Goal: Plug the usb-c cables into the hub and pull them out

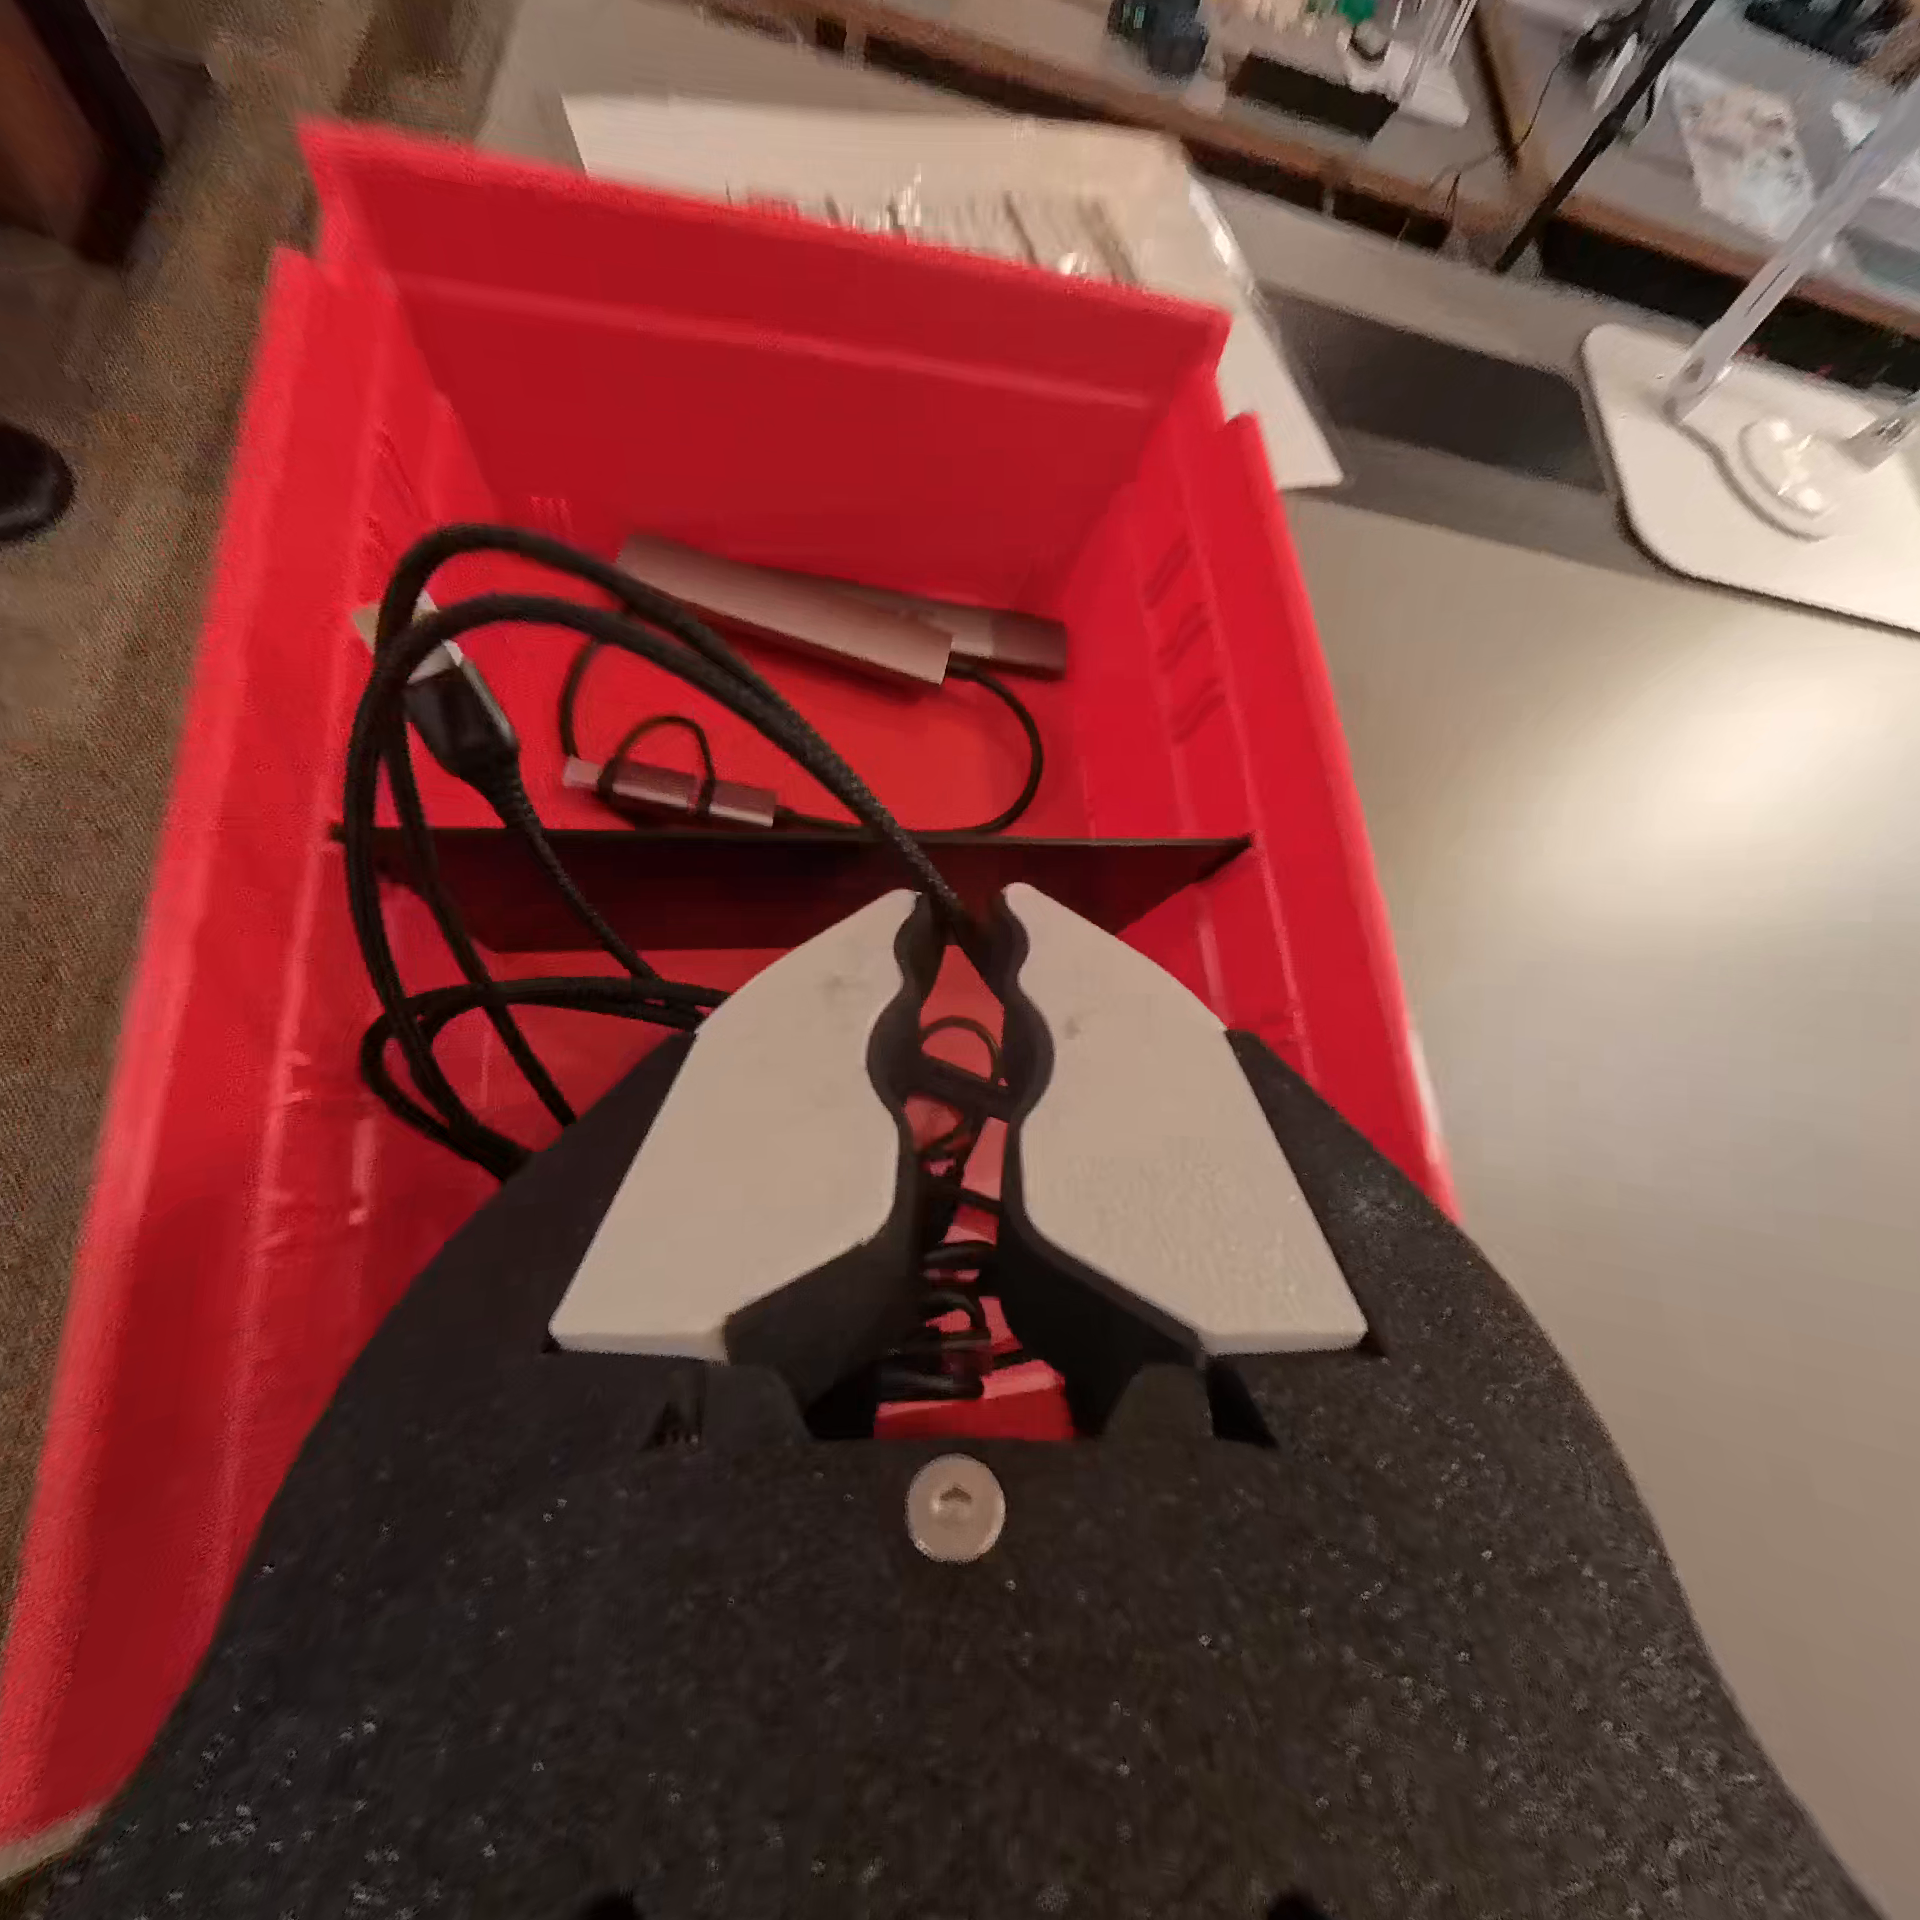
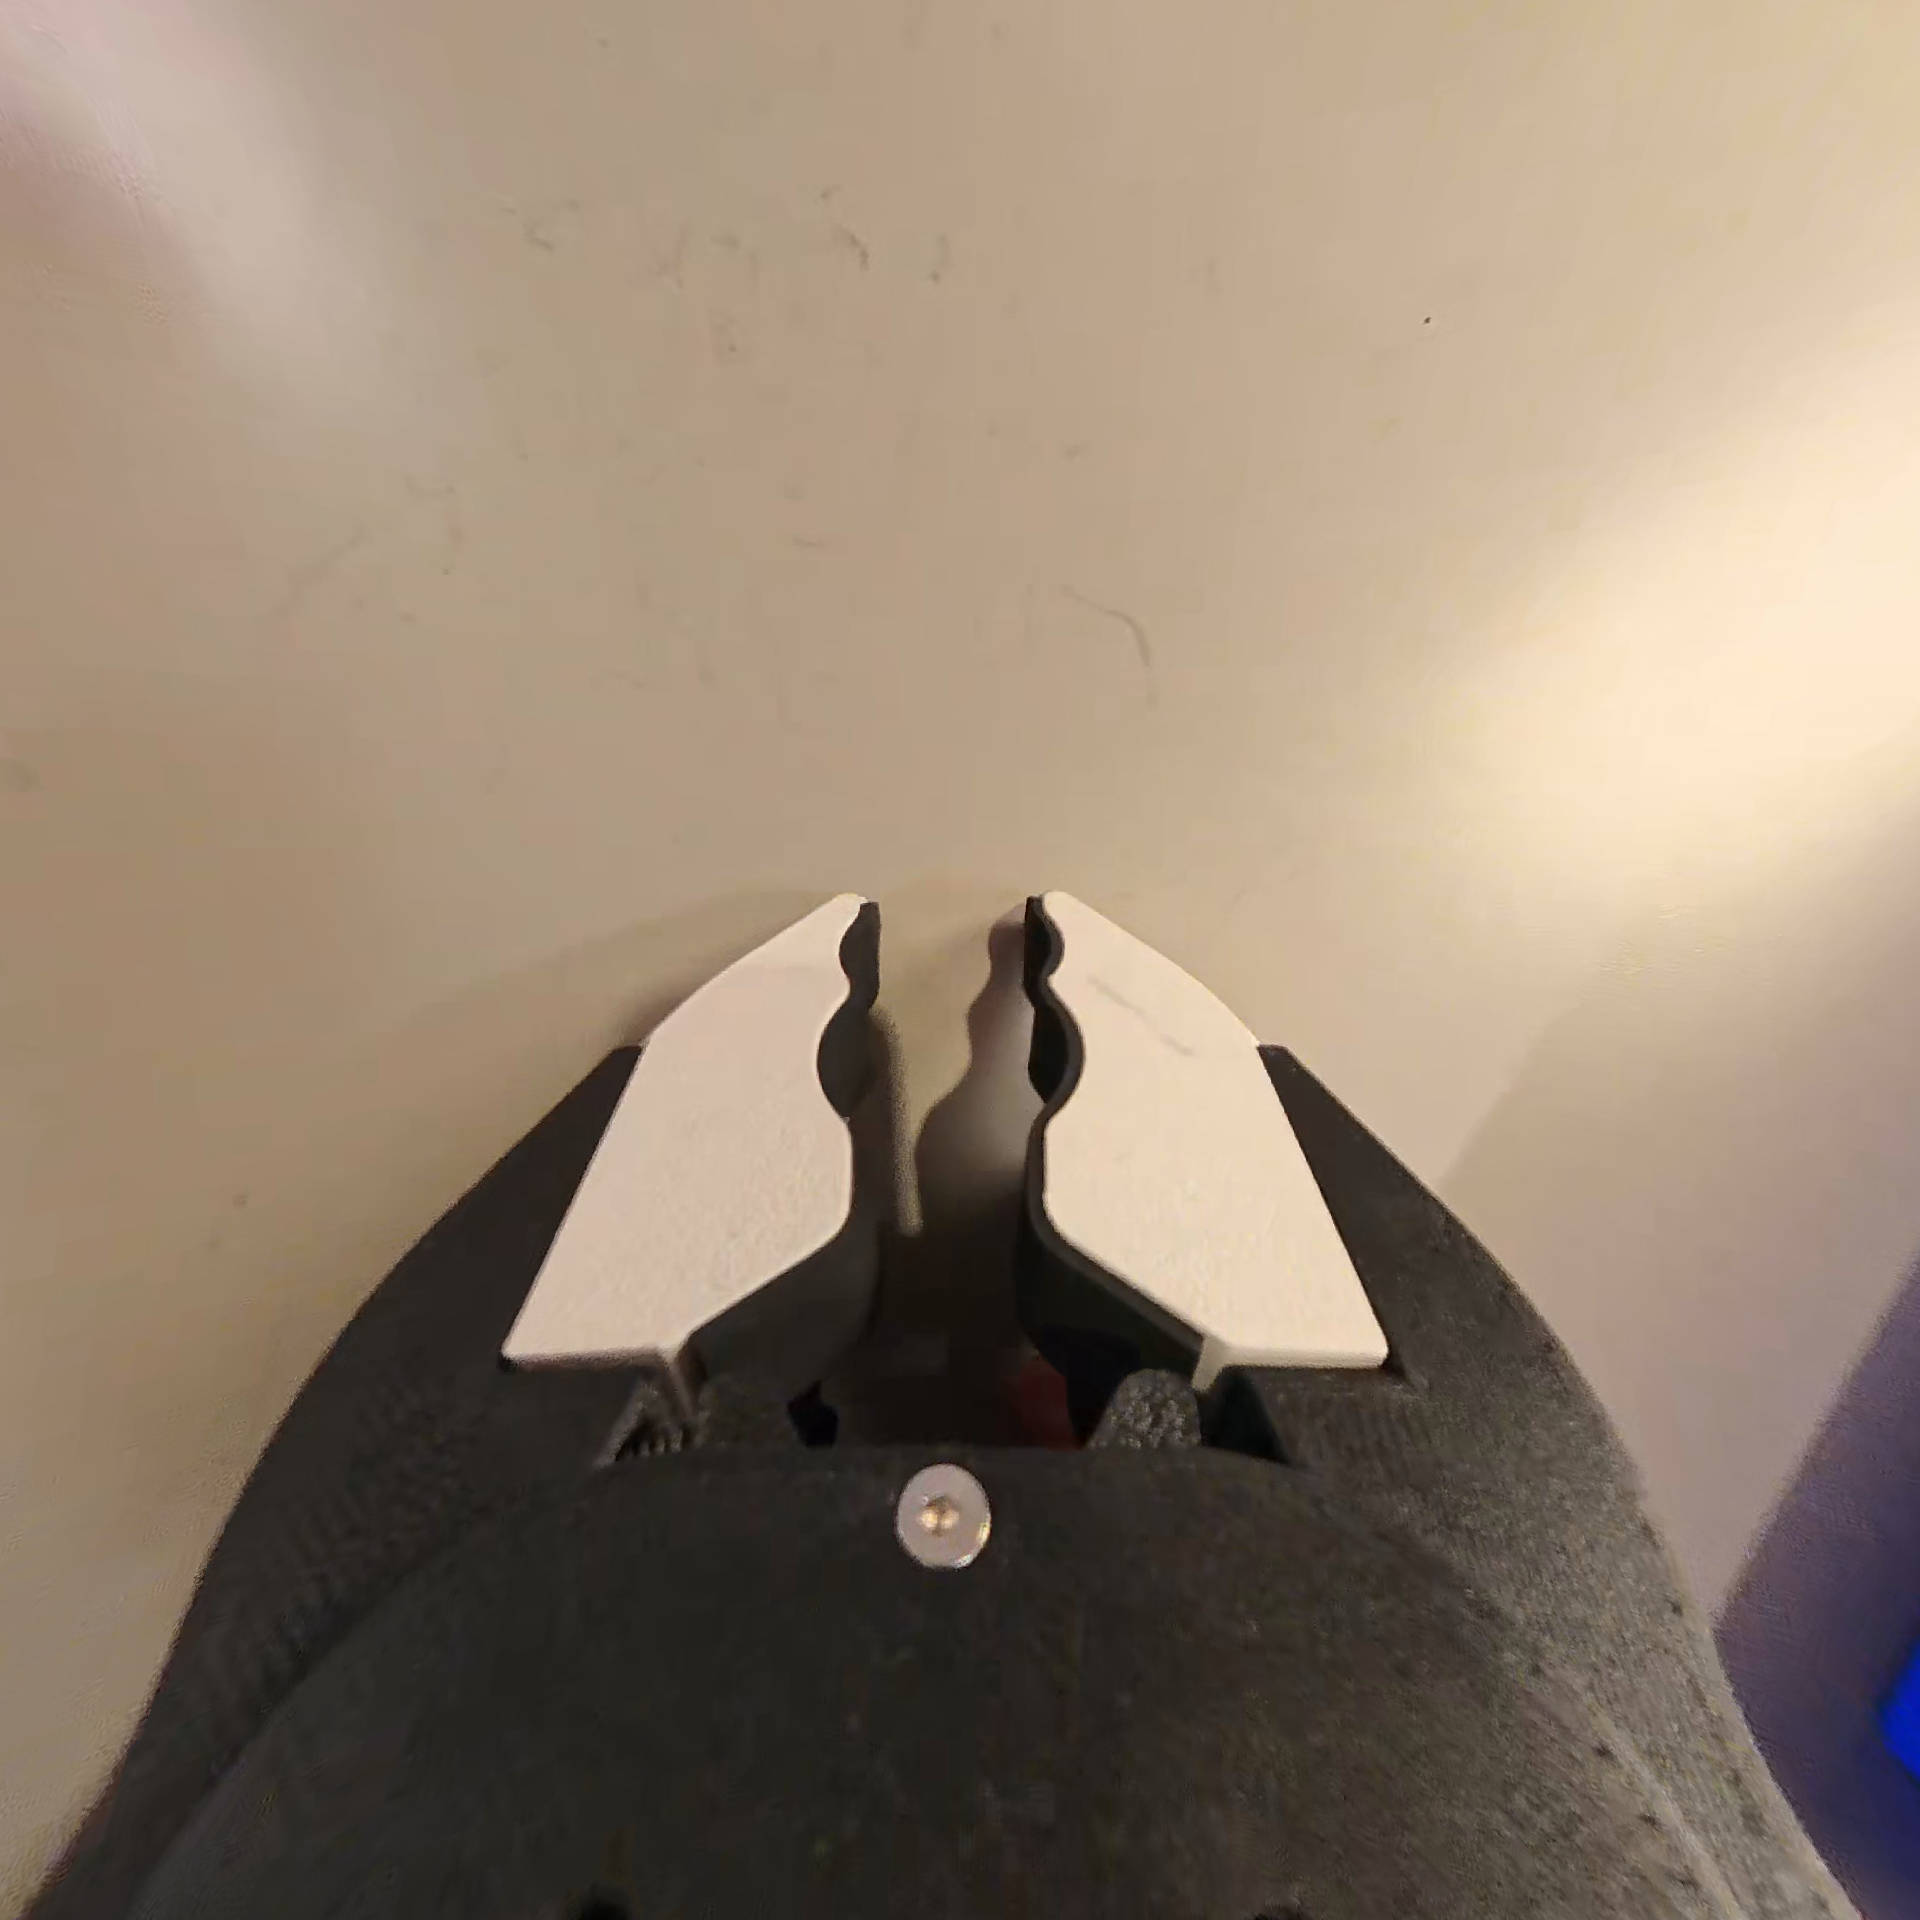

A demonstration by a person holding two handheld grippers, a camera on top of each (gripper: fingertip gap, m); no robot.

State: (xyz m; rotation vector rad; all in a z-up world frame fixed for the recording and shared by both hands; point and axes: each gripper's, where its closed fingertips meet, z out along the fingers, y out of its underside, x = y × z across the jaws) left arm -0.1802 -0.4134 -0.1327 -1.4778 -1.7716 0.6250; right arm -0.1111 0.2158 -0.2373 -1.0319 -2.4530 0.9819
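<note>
Left tool: closed on the black braided cable at the fingertips, over the near part of the red bin. Right tool: jaws parted, nothing between them, held close over the bare table; neither bin nor cable is seen from it.

The cable is seen looped up from the near compartment, over the black divider and back, one plug hanging at the left. More coils lie tangled beneath the tool. The hub lies flat in the far compartment, its own lead curled to an adapter plug just beside the divider.

Risks, as judged: the grip is on the cord, not on a plug, so a plug cannot be steered into a port; a lift may drag the loops across the divider, snag them, or shift the unheld hub.

The table is pale, smooth and lightly scuffed. Beyond the bin are seen white sheets, a white stand base, a brown carpet and a cluttered bench, all blurred.
</note>
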